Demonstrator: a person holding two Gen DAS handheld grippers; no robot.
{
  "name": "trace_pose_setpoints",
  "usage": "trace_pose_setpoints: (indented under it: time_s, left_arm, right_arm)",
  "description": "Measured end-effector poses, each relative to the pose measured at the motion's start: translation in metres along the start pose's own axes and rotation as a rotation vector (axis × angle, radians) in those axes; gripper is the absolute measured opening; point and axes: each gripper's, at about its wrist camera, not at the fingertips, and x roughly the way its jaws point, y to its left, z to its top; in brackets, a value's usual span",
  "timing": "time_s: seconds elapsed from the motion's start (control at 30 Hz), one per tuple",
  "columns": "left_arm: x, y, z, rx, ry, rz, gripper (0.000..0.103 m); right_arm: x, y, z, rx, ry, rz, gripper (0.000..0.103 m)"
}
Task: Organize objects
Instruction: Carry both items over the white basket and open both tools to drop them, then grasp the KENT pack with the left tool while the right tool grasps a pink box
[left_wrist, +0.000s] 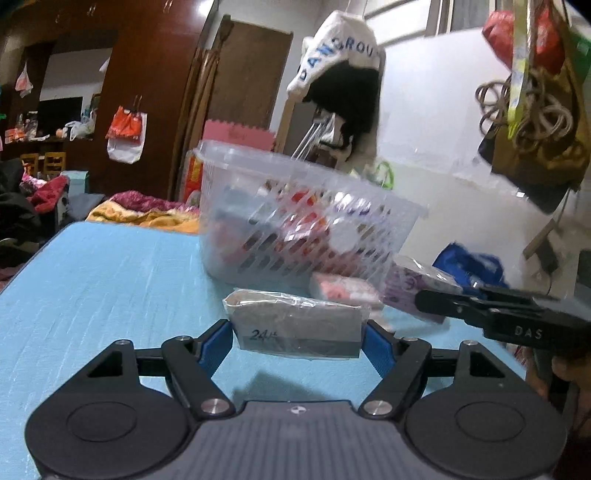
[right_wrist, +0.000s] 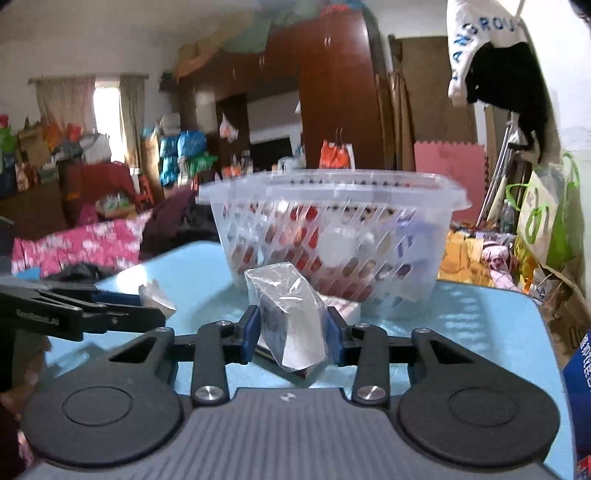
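Nearest the left wrist camera, the left gripper (left_wrist: 299, 341) was clamped on a flat grey packet (left_wrist: 297, 325) wrapped in clear film, its blue pads (left_wrist: 216, 349) pressing on the packet's two short ends; handwritten figures showed on the packet's near face, and it was held just above the light blue table (left_wrist: 110, 280), with a shadow under it. In the right wrist view, the right gripper (right_wrist: 291, 332) had its jaws close together on a small plastic-wrapped box (right_wrist: 290, 317), which stood tilted between the pads (right_wrist: 251, 332) with its top leaning away toward the upper left. Seen from the left camera, the right gripper (left_wrist: 424, 302) reached in from the right edge, low over the table, with its tip at a purple-patterned wrapped package (left_wrist: 413, 286). From the right camera, the left gripper (right_wrist: 122, 306) came in from the left edge with the grey packet (right_wrist: 157, 297) at its tip. Just beyond the grippers a pink and white wrapped pack (left_wrist: 343, 290) lay on the table, touching or nearly touching the foot of a clear perforated plastic basket (left_wrist: 295, 221). The basket stood on the far part of the table and held several red, white and purple items, too blurred to tell apart. Behind the table were heaped fabrics, a dark wooden wardrobe (right_wrist: 332, 85) and a hanging white cloth with blue letters (left_wrist: 340, 51).
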Motion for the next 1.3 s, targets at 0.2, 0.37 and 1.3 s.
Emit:
trace_pose_setpoints:
  time_s: [0.2,0.37,1.3]
  left_arm:
    - [-0.007,-0.013,0.067,0.006,-0.111,-0.036,0.079]
    - [0.032,-0.027,0.147,0.025,-0.128,0.036,0.079]
    - [0.092,-0.095,0.041,0.181,0.149,0.047,0.096]
  right_arm:
    - [-0.024,-0.001,0.055,0.008,-0.139,-0.034,0.041]
    - [0.003,-0.004,0.126,-0.019,-0.161,-0.082,0.041]
    - [-0.003,-0.053,0.077,0.075,-0.047,-0.213,0.103]
